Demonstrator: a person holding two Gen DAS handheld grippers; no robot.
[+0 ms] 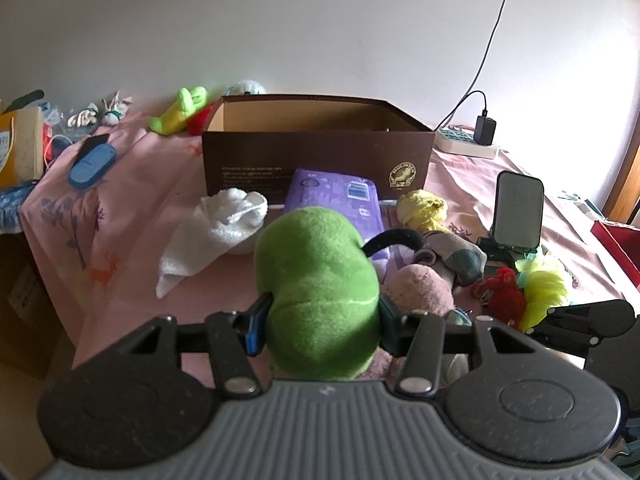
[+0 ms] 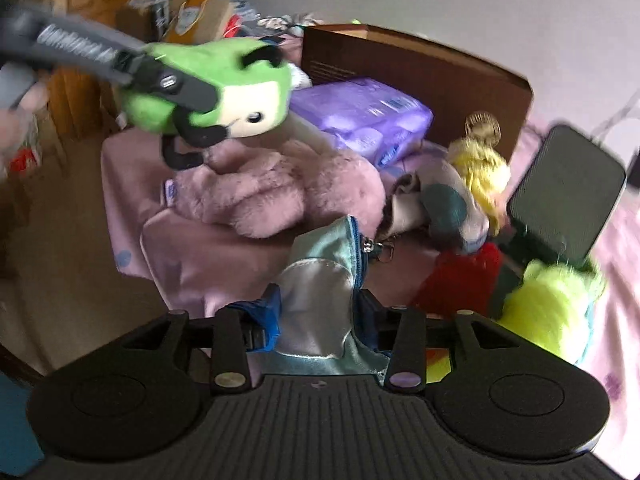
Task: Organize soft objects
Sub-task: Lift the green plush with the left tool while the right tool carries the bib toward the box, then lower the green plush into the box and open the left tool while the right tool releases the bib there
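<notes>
Both tools are busy: left tool squeezes the light, squashy green plush; right tool straddles a slippery satin pouch, best taken mid-body.

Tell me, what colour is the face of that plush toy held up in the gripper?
Cream, on a green plush toy with black trim; the right wrist view shows it best.

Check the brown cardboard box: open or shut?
Open. The brown cardboard box has no lid on; the left wrist view shows its tan inner back wall. Contents cannot be told.
</notes>
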